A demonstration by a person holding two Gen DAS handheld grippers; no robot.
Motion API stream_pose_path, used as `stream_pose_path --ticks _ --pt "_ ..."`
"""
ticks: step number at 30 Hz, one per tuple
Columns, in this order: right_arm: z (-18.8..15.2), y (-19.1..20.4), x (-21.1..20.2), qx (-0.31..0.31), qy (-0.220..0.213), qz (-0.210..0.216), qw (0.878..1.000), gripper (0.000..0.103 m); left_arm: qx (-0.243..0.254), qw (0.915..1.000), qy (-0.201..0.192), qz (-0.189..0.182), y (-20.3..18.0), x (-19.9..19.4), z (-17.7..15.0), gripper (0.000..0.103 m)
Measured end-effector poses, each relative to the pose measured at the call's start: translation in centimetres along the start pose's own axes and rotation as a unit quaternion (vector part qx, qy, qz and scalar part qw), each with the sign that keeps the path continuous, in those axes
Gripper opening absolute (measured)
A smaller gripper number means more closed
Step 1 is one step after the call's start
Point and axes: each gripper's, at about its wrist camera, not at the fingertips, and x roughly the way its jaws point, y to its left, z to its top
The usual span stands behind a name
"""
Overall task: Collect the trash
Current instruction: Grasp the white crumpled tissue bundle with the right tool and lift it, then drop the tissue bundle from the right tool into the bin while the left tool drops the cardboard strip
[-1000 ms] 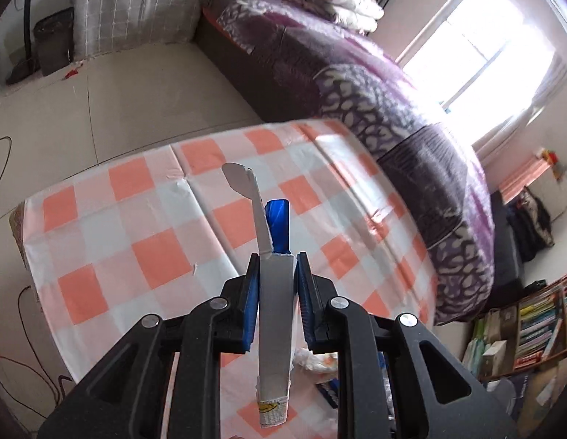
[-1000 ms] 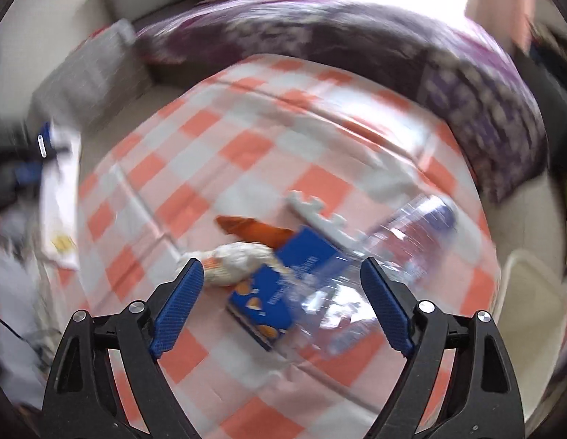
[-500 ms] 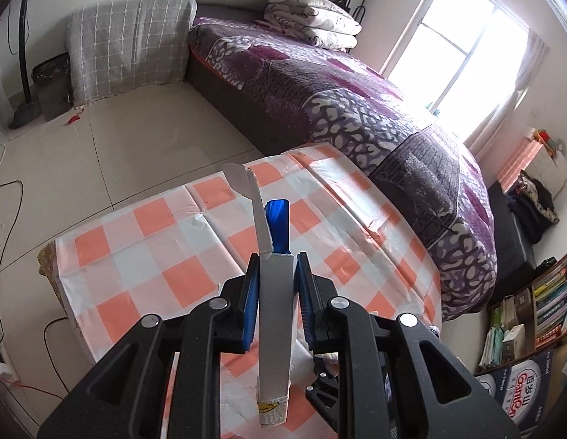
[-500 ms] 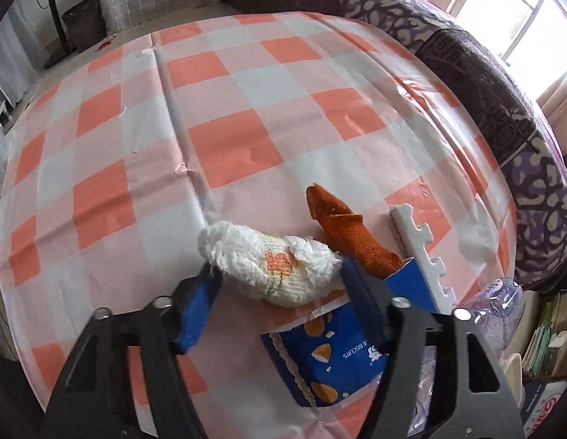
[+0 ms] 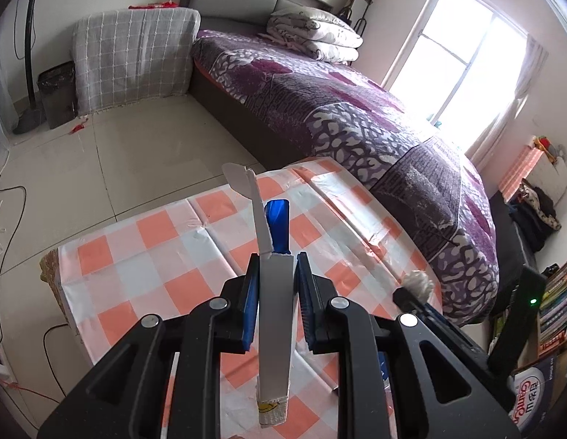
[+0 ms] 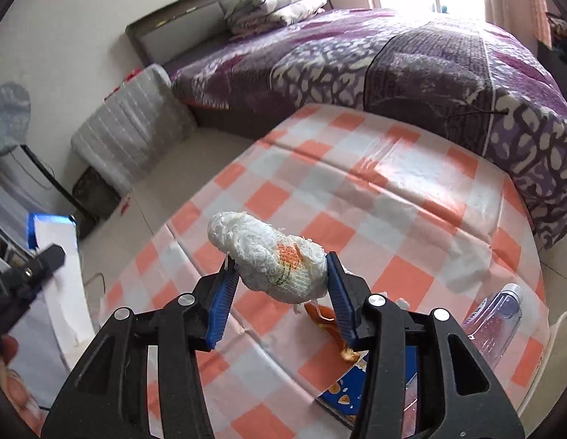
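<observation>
My left gripper [image 5: 275,281] is shut on a flattened grey and blue carton [image 5: 274,314] and holds it above the checked table [image 5: 155,263]. My right gripper [image 6: 279,274] is shut on a crumpled white cloth wad with an orange patch [image 6: 268,256], lifted above the table [image 6: 356,201]. The wad and the right gripper's tip also show in the left wrist view [image 5: 416,283]. The carton shows at the left edge of the right wrist view [image 6: 60,267]. Under the right gripper lie an orange wrapper [image 6: 327,322], a blue biscuit box [image 6: 356,391] and a clear plastic bottle [image 6: 495,325].
A purple bed [image 5: 356,109] runs along the table's far side. A covered chair [image 5: 133,58] and a small black bin [image 5: 56,91] stand on the tiled floor. A bookshelf [image 5: 554,311] is at the right. A white rim [image 6: 554,333] shows beside the table.
My right gripper closed on the cloth wad and lifted it off the table. My left gripper rose higher, still holding the carton.
</observation>
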Motion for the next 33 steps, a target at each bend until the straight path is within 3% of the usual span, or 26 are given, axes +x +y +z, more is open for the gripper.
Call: stream_pose_path --ticks 6,12,17,21,33 --pt "0.6 -1.9 -3.9 0.048 -0.043 0.0 0.998 0.046 0.032 0.9991 -0.026 0.007 -2.3 -0.6 -0.8 0.02" --pt "-1.0 -4.8 -6.5 0.064 -0.068 -0.048 0.994 0.046 0.064 0.9977 -0.023 0.0 -4.9 -0.1 -2.1 0.02" --pt "-3.0 -8.7 -7.5 0.097 -0.061 -0.081 0.99 0.046 0.087 0.996 -0.018 -0.004 -7.2 0.6 -3.7 0.02" --pt "-4.0 -11.7 -8.1 0.133 -0.054 -0.098 0.985 0.046 0.11 0.9938 -0.011 -0.006 -9.5 1.4 -5.5 0.02" --pt "-5.2 -17.8 -13.4 0.176 -0.094 -0.187 0.962 0.047 0.168 0.9854 0.0 -0.024 -15.4 3.0 -9.8 0.02"
